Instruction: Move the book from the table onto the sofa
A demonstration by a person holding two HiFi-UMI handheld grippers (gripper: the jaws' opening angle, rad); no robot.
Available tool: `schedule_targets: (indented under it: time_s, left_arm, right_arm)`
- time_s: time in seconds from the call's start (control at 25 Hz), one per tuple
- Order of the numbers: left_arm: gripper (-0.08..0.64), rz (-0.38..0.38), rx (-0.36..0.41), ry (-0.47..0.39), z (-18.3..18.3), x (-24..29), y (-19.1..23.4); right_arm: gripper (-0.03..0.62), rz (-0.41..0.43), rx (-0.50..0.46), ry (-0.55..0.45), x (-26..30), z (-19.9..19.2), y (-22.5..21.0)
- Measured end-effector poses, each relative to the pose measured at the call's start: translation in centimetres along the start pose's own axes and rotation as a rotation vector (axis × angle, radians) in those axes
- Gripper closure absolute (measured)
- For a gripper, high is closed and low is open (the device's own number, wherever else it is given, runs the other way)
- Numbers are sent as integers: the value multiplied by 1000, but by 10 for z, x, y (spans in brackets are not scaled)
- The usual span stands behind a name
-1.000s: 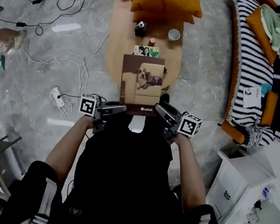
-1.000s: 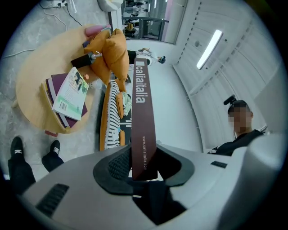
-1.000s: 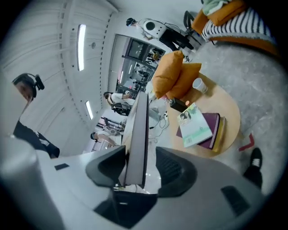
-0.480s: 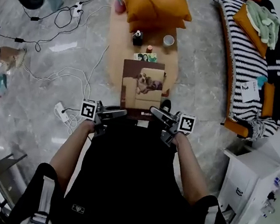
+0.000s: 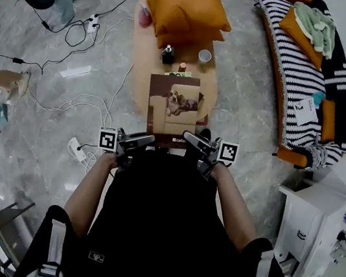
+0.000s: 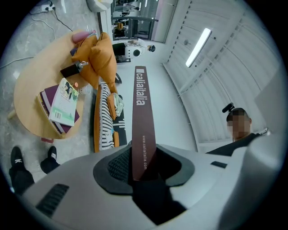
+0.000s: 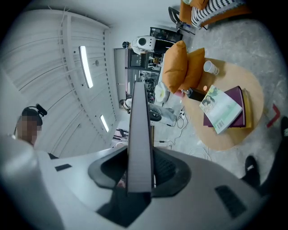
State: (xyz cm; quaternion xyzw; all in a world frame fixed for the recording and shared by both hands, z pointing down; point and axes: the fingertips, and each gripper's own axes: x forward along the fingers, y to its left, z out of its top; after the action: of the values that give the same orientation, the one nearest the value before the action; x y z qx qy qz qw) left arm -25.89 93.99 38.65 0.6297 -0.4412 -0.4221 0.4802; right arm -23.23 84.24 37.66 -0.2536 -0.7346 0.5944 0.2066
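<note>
At the right of the head view, the striped sofa (image 5: 307, 65) curves along the wall, well apart from the oval wooden desk (image 5: 143, 64), which carries orange cushions (image 5: 182, 4). The brown book (image 5: 173, 105), with a dog photo on its cover, is off the desk, held flat in the air before the person. The left claw (image 5: 148, 139) is clamped on its lettered spine. The right claw (image 5: 190, 137), whose jaws have just been closing, grips the opposite page edge. A purple book (image 6: 45, 98) topped by a green-white booklet (image 6: 63, 101) lies on the desk, near a white cup (image 5: 204, 56) and a dark bottle (image 5: 168, 53).
</note>
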Motion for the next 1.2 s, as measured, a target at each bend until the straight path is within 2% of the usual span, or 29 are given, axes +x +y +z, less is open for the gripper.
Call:
schedule_targets:
  time_s: [0.28, 0.4, 1.2]
  left_arm:
    - [413, 4, -4, 24, -3, 0, 4]
    - [413, -16, -35, 21, -4, 2, 1]
    - [413, -19, -78, 28, -9, 3, 4]
  right_arm:
    - [436, -12, 5, -22, -4, -4, -3]
    - [436, -15, 14, -27, -4, -4, -4]
    - [436, -30, 17, -12, -6, -7, -9]
